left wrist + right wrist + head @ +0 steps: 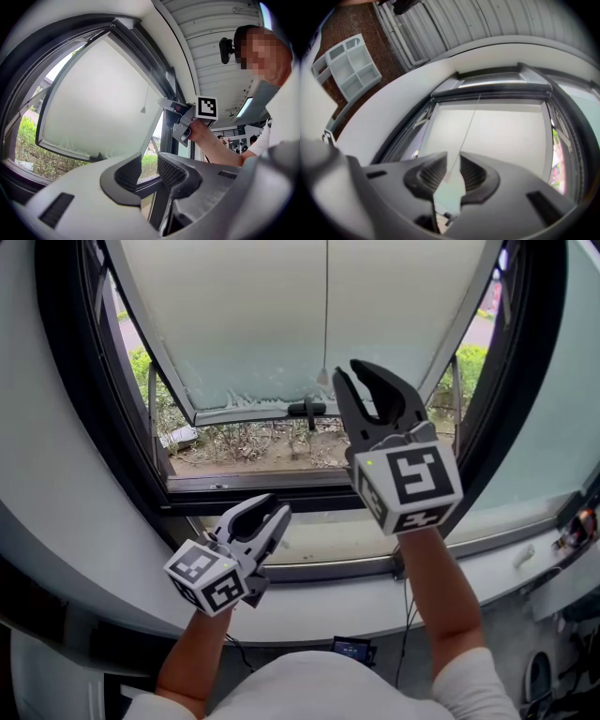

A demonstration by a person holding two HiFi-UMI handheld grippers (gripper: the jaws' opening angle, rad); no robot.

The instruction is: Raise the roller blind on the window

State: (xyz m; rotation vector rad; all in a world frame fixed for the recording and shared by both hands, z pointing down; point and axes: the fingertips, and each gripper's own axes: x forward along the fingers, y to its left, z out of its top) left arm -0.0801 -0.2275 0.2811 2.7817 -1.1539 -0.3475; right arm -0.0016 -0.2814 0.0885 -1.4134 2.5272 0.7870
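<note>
Trainee: Surface and room?

Operator: I see a pale sill (309, 613) curving under a dark window frame (530, 381), with shrubs (141, 367) and bare ground outside. My right gripper view also takes in a slatted ceiling (487, 23) and a white shelf unit (349, 65).

Trainee: Where is the blind?

Operator: The roller blind (281, 315) covers most of the pane and leaves a strip of outdoor view beneath its lower edge. Its pull cord (326, 306) hangs down the middle and ends in a small pull (322, 378).

Trainee: Grippers?

Operator: My right gripper (354, 379) is raised before the blind with its jaws apart. In its own view the cord hangs in the gap between them, and the pads are not pressing on it. My left gripper (265, 514) sits lower, over the sill, with its jaws apart and nothing between them.

Trainee: Edges and clearance?

Operator: The frame's sides stand well apart from both grippers. There is open air between the jaws and the blind, and the two grippers are clear of each other.
</note>
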